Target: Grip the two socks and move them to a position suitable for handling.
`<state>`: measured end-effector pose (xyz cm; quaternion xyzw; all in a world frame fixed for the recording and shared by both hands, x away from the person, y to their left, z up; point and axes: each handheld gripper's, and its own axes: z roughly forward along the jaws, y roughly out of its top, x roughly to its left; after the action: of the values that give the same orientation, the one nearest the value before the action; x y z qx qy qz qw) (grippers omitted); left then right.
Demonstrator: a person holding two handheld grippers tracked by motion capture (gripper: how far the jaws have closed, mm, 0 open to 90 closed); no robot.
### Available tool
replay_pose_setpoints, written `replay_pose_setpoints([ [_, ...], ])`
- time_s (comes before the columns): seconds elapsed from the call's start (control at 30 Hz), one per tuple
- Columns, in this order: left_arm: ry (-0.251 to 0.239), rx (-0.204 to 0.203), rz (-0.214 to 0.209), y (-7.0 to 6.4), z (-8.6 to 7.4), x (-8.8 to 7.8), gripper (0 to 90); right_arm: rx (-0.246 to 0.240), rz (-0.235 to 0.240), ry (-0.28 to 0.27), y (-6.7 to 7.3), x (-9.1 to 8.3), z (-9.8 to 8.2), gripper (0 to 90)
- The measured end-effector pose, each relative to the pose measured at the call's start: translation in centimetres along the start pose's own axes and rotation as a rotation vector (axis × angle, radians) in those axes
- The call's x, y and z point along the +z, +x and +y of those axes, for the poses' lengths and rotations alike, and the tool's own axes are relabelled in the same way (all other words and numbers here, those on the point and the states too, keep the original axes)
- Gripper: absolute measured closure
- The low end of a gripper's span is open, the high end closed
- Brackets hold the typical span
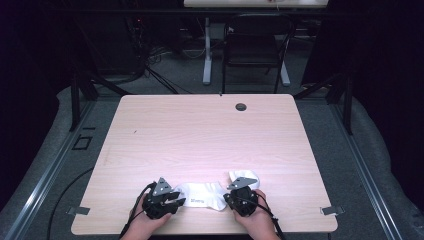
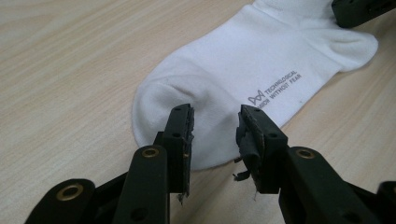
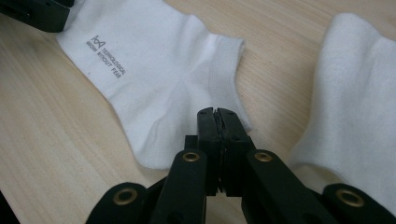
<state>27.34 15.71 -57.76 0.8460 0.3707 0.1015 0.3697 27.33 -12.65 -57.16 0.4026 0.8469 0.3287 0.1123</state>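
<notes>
Currently my left gripper (image 2: 215, 123) stood half-open over the sock (image 1: 202, 195) toe at 12 o'clock; right gripper (image 3: 218, 116) pinched shut on its cuff edge. Sock's long axis ran 9-to-3 between them.

I read grey print on the white sock (image 2: 243, 65): a small logo beside "TECHNOLOGICAL", with a second line, "VISION WITHOUT FEAR", less certain.
</notes>
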Motion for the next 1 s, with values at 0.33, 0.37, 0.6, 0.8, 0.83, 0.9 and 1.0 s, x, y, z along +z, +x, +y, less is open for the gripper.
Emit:
replay_pose_setpoints([
  [0.33, -0.005, -0.011, -0.017, -0.6, -0.4, -0.3, 64.5, -0.015, -0.009, 0.005, 0.1, -0.3, -0.4, 89.0],
  [0.37, -0.002, -0.011, -0.022, -0.7, -0.4, -0.3, 64.5, -0.017, -0.006, 0.005, 0.1, -0.3, -0.4, 89.0],
  [0.6, 0.003, -0.015, -0.037, -0.7, -0.4, -0.4, 62.6, -0.015, 0.006, -0.005, 0.1, -0.6, -0.5, 83.2],
  [0.8, -0.056, -0.047, -0.058, -0.2, 0.3, -1.4, 60.5, -0.006, -0.001, -0.087, -0.1, -2.3, 0.1, 83.5],
  [0.83, -0.070, -0.046, -0.052, 0.1, 0.5, -1.7, 60.1, 0.000, -0.004, -0.108, -0.3, -2.7, 0.3, 83.8],
  [0.9, -0.080, -0.047, -0.039, 0.3, 0.6, -2.0, 60.1, 0.020, -0.021, -0.142, -0.9, -3.7, 0.5, 84.3],
  [1.0, -0.088, -0.058, -0.029, 1.0, 0.6, -2.1, 60.1, 0.054, -0.056, -0.170, -1.8, -4.3, 0.4, 85.1],
])
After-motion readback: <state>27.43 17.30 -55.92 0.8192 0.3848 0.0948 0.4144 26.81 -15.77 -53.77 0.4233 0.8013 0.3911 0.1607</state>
